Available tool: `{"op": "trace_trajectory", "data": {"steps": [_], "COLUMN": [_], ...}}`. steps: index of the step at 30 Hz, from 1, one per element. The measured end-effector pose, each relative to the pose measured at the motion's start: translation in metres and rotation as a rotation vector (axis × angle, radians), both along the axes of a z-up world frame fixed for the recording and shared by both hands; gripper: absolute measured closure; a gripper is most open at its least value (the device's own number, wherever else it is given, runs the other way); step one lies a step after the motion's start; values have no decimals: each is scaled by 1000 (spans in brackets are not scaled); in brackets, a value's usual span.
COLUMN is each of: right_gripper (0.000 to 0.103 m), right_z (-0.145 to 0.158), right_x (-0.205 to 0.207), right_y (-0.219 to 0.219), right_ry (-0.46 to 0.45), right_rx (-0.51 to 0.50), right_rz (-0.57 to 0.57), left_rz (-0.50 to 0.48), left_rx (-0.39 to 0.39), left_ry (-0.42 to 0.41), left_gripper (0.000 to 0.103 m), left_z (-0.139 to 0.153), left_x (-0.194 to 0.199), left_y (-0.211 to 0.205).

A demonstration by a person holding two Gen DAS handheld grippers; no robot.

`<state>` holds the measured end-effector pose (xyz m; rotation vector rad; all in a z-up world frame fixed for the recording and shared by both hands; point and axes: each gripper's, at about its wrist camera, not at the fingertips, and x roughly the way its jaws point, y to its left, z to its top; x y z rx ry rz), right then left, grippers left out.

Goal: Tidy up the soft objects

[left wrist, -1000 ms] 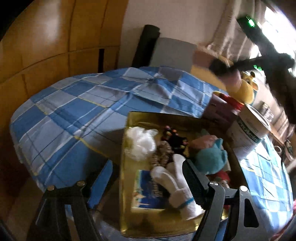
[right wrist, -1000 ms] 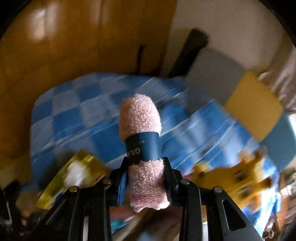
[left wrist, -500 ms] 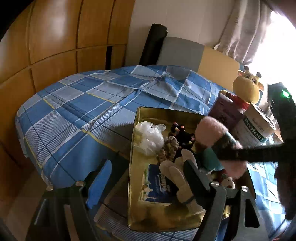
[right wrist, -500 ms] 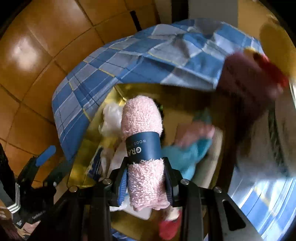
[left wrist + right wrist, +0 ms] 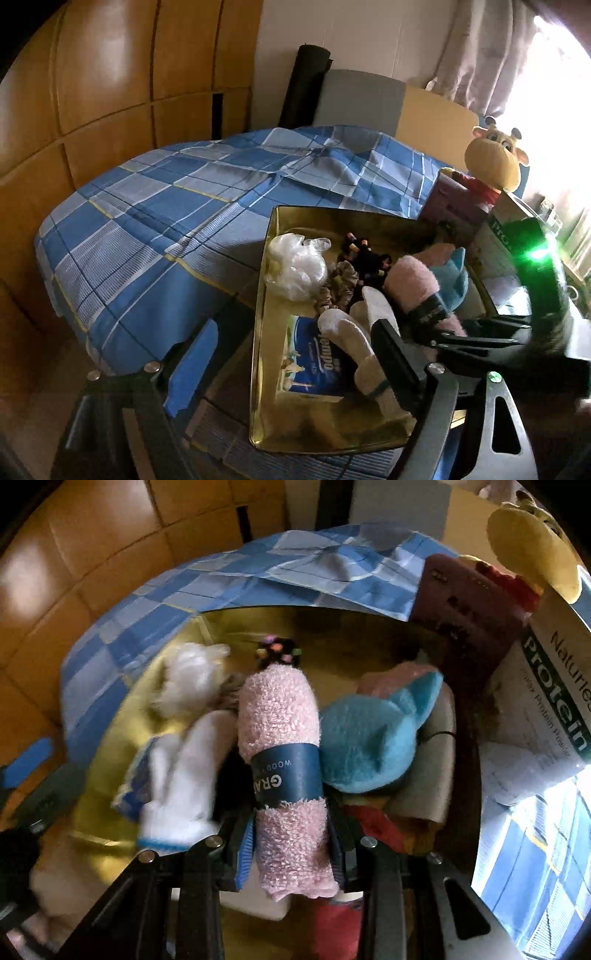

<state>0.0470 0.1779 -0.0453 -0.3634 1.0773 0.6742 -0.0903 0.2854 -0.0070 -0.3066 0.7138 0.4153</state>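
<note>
Two grippers: your right gripper [image 5: 291, 843] pinches the rolled pink towel [image 5: 280, 738] low over the gold tray [image 5: 110, 746], frame centre, likely for drop-in; left gripper [image 5: 291, 365] spread wide, holding nothing, jaws just opened further.

My left gripper [image 5: 291, 354] has just been opening its jaws, nothing between them, over the gold tray [image 5: 262, 295]. My right gripper [image 5: 439, 332] clamps the pink rolled towel [image 5: 413, 284] above the tray, beside the blue plush [image 5: 456, 277].
</note>
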Motion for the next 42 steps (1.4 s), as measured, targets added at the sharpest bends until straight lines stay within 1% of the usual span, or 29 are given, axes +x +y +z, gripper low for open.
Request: {"op": "trace_trajectory", "data": {"steps": [2, 7, 11, 16, 17, 19, 20, 21, 22, 23, 24, 26, 30, 33, 38, 42], "right_gripper": [70, 70, 69, 64, 62, 60, 56, 49, 45, 39, 36, 34, 33, 33, 33, 33], "right_z": [-2, -1, -2, 1, 3, 6, 8, 10, 13, 17, 23, 33, 49, 52, 47, 44], "right_x": [3, -1, -3, -13, -15, -19, -21, -22, -24, -26, -30, -35, -49, -60, -64, -64], "right_y": [-1, -2, -6, -9, -11, -15, -17, -19, -21, -24, -28, -36, -51, -63, -81, -91], "right_ry": [1, -14, 1, -37, -51, -66, -73, -79, -88, -97, -113, -142, -226, -290, -312, -304], "right_rx": [10, -2, -3, -3, 5, 24, 35, 44, 59, 75, 97, 128, 148, 127, 104, 103], "right_rz": [-14, -14, -35, -40, -44, -45, -44, -45, -47, -50, -56, -68, -110, -170, -247, -275], "left_rz": [-1, -2, 3, 2, -1, -1, -1, -2, -3, -4, -4, -3, 2, 11, 25, 36], "left_rx": [7, 4, 9, 19, 21, 26, 29, 31, 31, 32, 34, 37, 60, 82, 93, 98], "left_ry": [-3, -5, -6, -6, -6, -5, -3, -1, 1, 2, 1, -1, -12, -15, -39, -62], "left_gripper": [12, 10, 5, 1, 1, 1, 0, 0, 0, 0, 0, 0, 0, 0, 0, 0], "left_z": [1, 1, 2, 5, 5, 6, 6, 6, 7, 7, 8, 9, 14, 18, 23, 27], "left_x": [0, 1, 0, -1, -1, -1, -1, -1, -1, -1, -1, -2, -4, -5, -9, -13], "left_y": [-1, -2, -3, -8, -9, -12, -13, -14, -16, -17, -18, -21, -29, -36, -45, -50]}}
